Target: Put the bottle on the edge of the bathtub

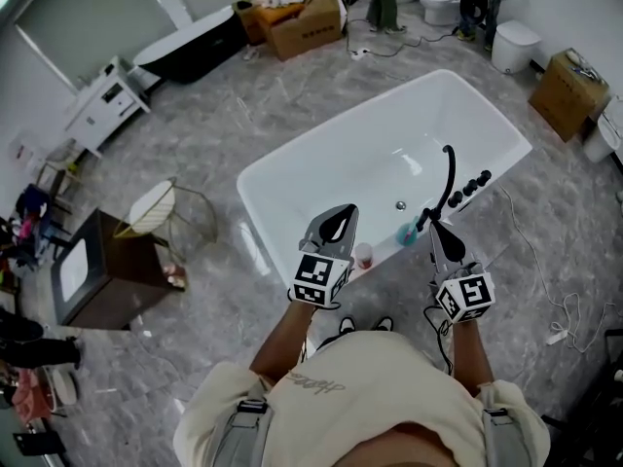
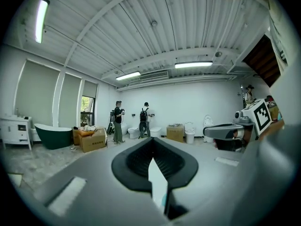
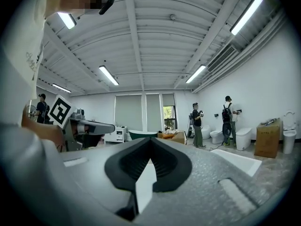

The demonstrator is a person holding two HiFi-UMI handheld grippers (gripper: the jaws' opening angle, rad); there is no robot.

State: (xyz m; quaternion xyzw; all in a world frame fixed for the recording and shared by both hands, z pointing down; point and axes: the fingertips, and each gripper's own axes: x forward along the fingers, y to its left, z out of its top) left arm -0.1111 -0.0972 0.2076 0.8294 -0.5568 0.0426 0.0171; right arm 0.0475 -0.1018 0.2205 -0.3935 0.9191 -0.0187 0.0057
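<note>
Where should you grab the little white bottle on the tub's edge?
Grab the bottle around its middle, one finger on each side, coming in level from the person's side of the tub. It seems to stand upright on the narrow rim, so a side grip suits it. The left gripper is nearest. A teal thing sits to its right, so avoid that side.

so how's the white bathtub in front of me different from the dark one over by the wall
Colour: the white bathtub is white throughout; the dark bathtub has a dark shell with a pale rim.
Fittings: the white bathtub carries a black hose and knobs on its rim; none show on the dark bathtub.
Place: the white bathtub stands mid-room; the dark bathtub sits by the wall.
Both are freestanding.
</note>
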